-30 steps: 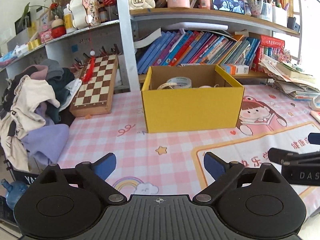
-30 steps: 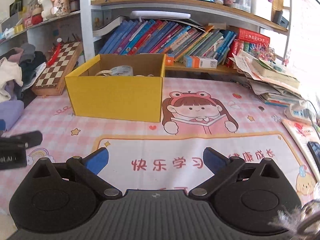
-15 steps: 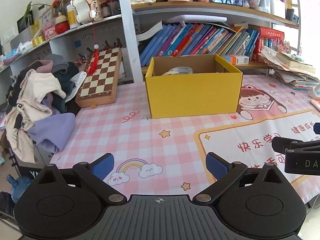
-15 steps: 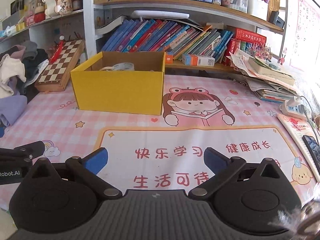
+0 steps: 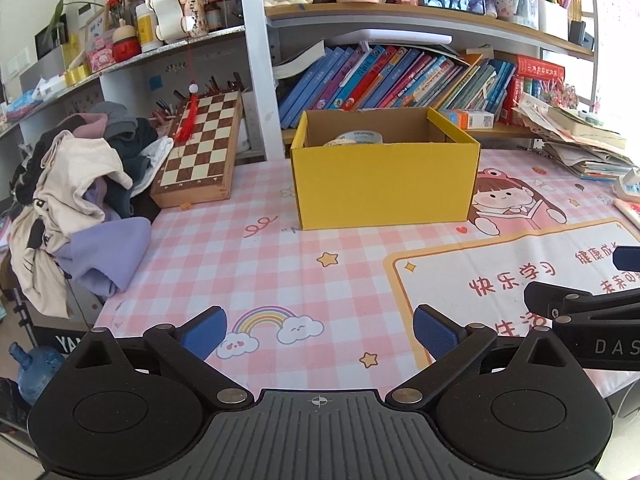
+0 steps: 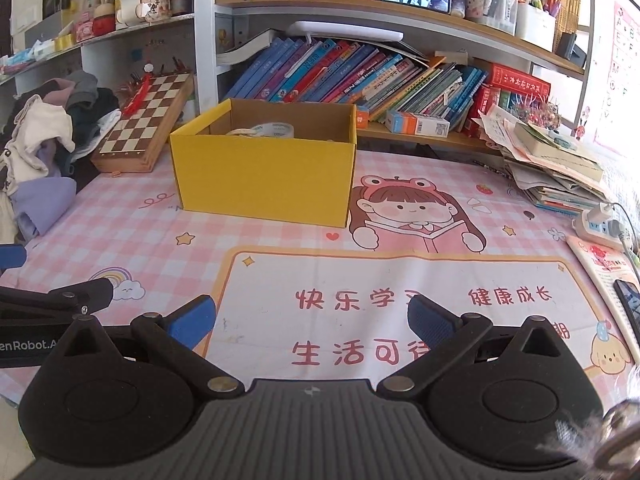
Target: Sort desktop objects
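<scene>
Both tongs, left [image 5: 320,330] and right [image 6: 311,318], spread apart, empty; rectangular yellow cardboard box [image 5: 384,184] holds glossy tape roll [image 5: 359,137].

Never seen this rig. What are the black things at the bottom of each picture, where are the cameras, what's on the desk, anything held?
There is no robot arm: a person holds one two-finger tool in each hand. Each tool carries a fisheye camera looking forward along its fingers, so the black shapes with blue pads are the tool itself: the left tool in the left wrist view, the right tool in the right. Both are open and hold nothing. Each tool's tip also shows at the edge of the other's picture. On the pink cartoon desk mat stands an open yellow box with a tape roll inside. A folded chessboard leans at the back left, beside a pile of clothes. Loose books are stacked on the right.
</scene>
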`<control>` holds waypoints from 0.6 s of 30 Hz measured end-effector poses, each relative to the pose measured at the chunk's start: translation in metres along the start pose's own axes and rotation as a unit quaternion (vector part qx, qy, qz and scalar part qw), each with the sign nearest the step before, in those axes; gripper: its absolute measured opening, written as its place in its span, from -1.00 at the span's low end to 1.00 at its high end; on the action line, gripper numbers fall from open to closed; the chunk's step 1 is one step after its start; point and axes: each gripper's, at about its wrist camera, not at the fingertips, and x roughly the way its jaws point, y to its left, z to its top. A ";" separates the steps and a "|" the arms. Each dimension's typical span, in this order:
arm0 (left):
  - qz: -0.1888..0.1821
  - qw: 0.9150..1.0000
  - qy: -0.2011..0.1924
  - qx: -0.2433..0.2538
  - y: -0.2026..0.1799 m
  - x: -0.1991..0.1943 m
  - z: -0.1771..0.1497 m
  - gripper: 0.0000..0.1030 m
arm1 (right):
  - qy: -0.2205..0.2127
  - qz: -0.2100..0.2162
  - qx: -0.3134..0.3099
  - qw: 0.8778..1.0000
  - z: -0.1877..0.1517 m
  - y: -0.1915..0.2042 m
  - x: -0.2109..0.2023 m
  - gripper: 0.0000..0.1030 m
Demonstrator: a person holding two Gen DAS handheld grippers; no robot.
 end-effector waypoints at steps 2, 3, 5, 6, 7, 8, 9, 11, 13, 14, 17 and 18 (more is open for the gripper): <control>0.001 1.000 0.002 0.001 0.000 0.000 -0.001 0.96 | 0.002 0.001 0.000 1.000 0.000 0.000 0.001 1.00; 0.001 1.000 0.003 0.001 0.000 0.000 -0.001 0.96 | 0.002 0.001 0.000 1.000 -0.001 0.001 0.000 1.00; 0.001 1.000 0.003 0.002 0.000 0.000 -0.002 0.96 | 0.002 0.000 0.000 1.000 -0.001 0.001 0.000 1.00; 0.001 1.000 0.001 0.003 0.000 -0.001 -0.002 0.97 | 0.001 0.000 0.000 1.000 -0.001 0.001 -0.001 1.00; 0.001 1.000 0.000 0.003 0.000 -0.002 -0.002 0.98 | 0.000 0.000 0.001 1.000 -0.001 0.001 -0.001 1.00; 0.002 1.000 -0.002 0.005 0.000 -0.002 -0.002 0.99 | 0.000 -0.001 0.002 1.000 -0.001 0.001 -0.002 1.00; 0.003 1.000 -0.003 0.006 -0.001 -0.003 -0.001 1.00 | -0.001 -0.002 0.003 1.000 -0.002 0.000 -0.002 1.00; 0.003 1.000 -0.006 0.007 -0.001 -0.004 -0.001 1.00 | 0.000 -0.003 0.005 1.000 -0.002 -0.001 -0.003 1.00; 0.001 1.000 -0.007 0.006 -0.002 -0.005 -0.001 1.00 | 0.002 -0.004 0.006 1.000 -0.003 -0.002 -0.003 1.00; 0.001 1.000 -0.007 0.006 -0.002 -0.005 -0.001 1.00 | 0.003 -0.005 0.007 1.000 -0.003 -0.002 -0.003 1.00; 0.002 1.000 -0.006 0.010 -0.004 -0.004 -0.001 1.00 | 0.007 -0.006 0.009 1.000 -0.004 -0.003 -0.002 1.00; 0.002 1.000 -0.006 0.011 -0.004 -0.004 -0.001 1.00 | 0.009 -0.006 0.010 1.000 -0.005 -0.003 -0.002 1.00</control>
